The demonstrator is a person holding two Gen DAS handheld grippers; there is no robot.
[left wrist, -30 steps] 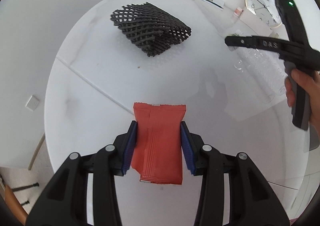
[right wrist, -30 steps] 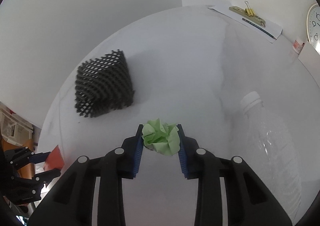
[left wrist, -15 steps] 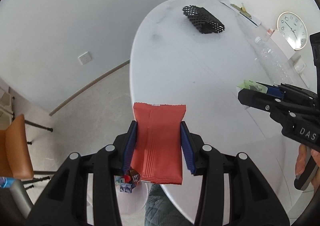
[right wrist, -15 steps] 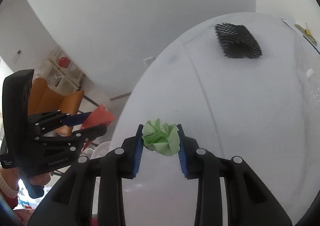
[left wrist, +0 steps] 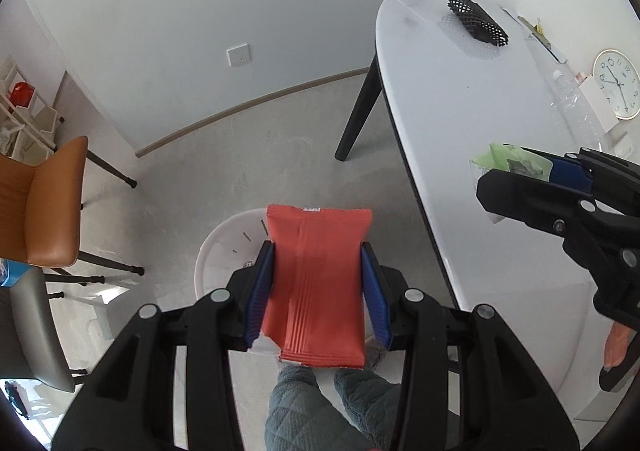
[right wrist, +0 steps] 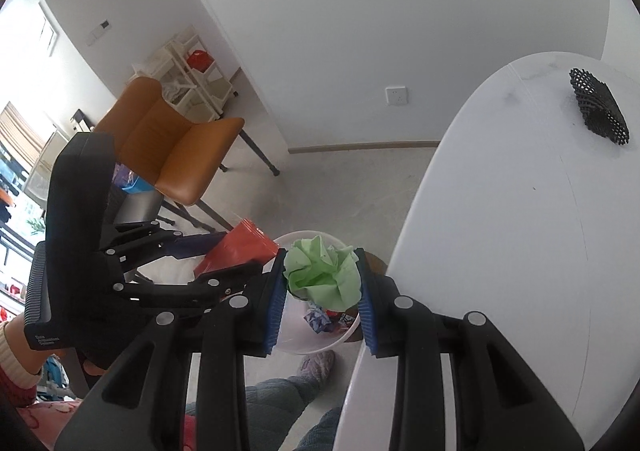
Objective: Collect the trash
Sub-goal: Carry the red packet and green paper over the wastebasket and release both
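Currently, status by item:

Left gripper (left wrist: 318, 287): I am clamping the red wrapper (left wrist: 318, 279) between my blue pads, holding it above the white bin (left wrist: 224, 247) on the floor.

Right gripper (right wrist: 322, 287): I am gripping the crumpled green paper (right wrist: 322, 277), positioned over the near rim of the bin, just beside the bench edge (right wrist: 416, 219).

Step in hand (judgement): I am staging both items for release into the bin.

Method: I am advising centring each load over the bin mouth before parting the jaws; the wrapper is light and flat and may be drifting sideways as it falls, so lowering first is helping.

Edges: the bench edge is lying close on the right; the orange chair (left wrist: 52, 211) is standing to the left.

Open room: the floor around the bin is offering clearance; my two grippers are sitting near each other, so spacing needs watching.

Remaining trash: black mesh (left wrist: 478, 19) and a clear bottle (left wrist: 576, 111) are lying on the bench.
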